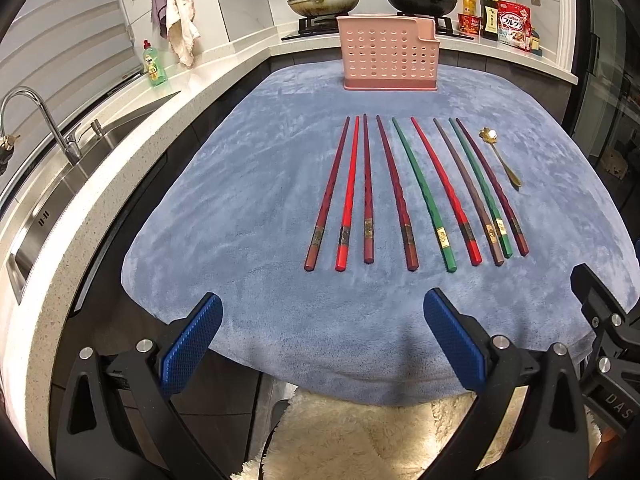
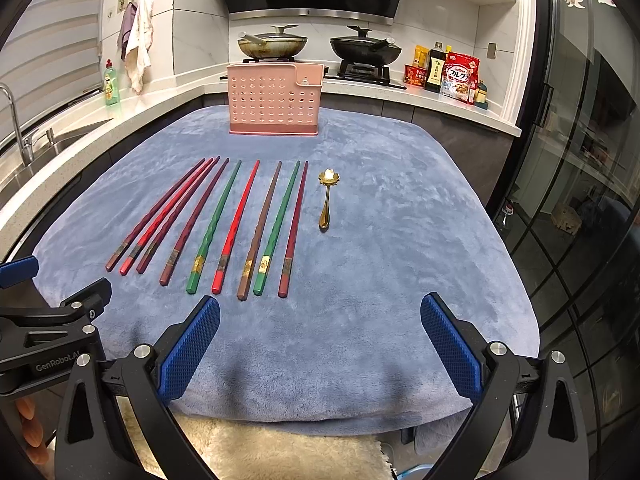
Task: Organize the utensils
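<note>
Several chopsticks in dark red, bright red, green and brown lie side by side on a blue cloth; they also show in the right wrist view. A small gold spoon lies to their right, also seen in the right wrist view. A pink perforated utensil holder stands upright at the cloth's far edge, also in the right wrist view. My left gripper is open and empty near the cloth's front edge. My right gripper is open and empty, beside it to the right.
A sink with a tap and green dish soap are on the counter at left. Two lidded pans sit on the stove behind the holder, with food packets at right. A glass door is at far right.
</note>
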A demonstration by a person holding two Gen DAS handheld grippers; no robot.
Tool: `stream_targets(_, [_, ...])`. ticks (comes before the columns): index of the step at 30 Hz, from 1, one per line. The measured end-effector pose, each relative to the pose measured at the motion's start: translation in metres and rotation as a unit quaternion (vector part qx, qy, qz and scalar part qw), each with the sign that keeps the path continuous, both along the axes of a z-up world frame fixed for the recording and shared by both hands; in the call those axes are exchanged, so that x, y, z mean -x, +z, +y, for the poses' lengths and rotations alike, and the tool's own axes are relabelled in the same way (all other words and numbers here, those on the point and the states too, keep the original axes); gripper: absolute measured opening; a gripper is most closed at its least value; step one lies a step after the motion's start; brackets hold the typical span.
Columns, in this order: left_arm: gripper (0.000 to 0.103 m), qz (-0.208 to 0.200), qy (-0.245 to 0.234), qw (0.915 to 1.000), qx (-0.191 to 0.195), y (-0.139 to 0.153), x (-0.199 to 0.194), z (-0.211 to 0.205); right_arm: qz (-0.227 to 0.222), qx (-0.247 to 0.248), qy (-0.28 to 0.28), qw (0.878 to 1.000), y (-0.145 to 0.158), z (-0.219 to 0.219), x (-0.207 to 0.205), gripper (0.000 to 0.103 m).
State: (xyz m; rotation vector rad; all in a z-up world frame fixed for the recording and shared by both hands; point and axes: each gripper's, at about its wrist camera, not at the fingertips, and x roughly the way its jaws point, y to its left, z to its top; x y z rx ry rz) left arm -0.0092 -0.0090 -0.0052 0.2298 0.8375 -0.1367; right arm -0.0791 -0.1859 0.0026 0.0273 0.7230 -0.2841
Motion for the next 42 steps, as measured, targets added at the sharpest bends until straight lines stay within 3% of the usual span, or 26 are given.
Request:
stream_targets(20, [0.096,0.016,0.007,0.9997,0.017,-0.007,-0.009,0.005,0.010,-0.006,-0.001,1.000,-0.009,-0.001,0.001,0.096])
stream_targets(26, [0.096,0.025,0.023,0.9984,0.046,-0.007,-0.031,0.020,0.021,-0.023,-0.007,0.999,-0.013,-0.011,-0.011,0.096])
stream_targets(33, [0.096,0.037,0.054,0.9965,0.052,-0.015,-0.071,0.040,0.030,-0.025,-0.013,0.999,-0.019,-0.022,-0.029,0.096])
stream_targets(37, [0.096,0.048,0.046,0.9965,0.051,-0.022,-0.086,0.039,0.035,-0.028,-0.010,0.999,-0.021,-0.029,-0.044,0.096])
stream_targets(42, [0.082,0.068,0.036,0.9960,0.046,-0.037,-0.099,0.034,0.037,-0.035,-0.007,0.999,-0.022,-0.036,-0.063,0.096])
